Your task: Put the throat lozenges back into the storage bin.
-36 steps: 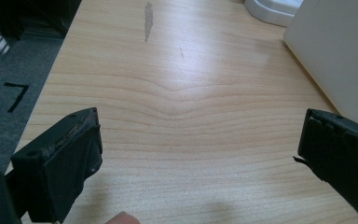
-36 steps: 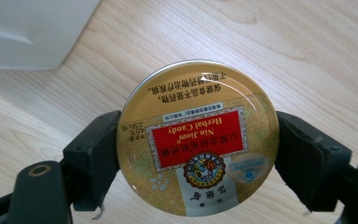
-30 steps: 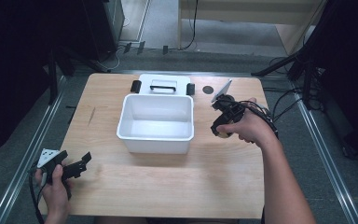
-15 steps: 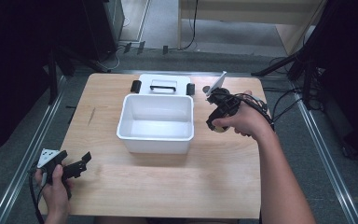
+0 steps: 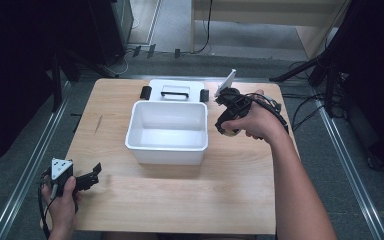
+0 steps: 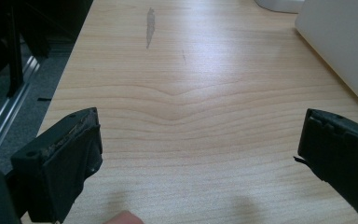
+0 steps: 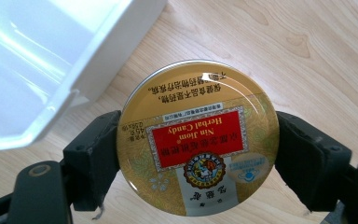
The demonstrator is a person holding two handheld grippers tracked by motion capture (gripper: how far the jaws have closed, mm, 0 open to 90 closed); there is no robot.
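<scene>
A round candy tin (image 7: 198, 140) is clamped by its rim between the jaws of the right gripper (image 5: 228, 111), lid facing the camera, so that it can be carried level, probably into the white bin (image 5: 167, 132). It is held above the table (image 5: 180, 200) just off the bin's right wall, near the far right corner. The right hand (image 5: 252, 122) is bent inward at the wrist. The left gripper (image 5: 87, 177) is rested at the near left corner, jaws spread wide and empty.

Right gripper (image 7: 198, 158) clamps gold candy tin (image 7: 199, 140) beside white bin (image 7: 51, 60).
</scene>
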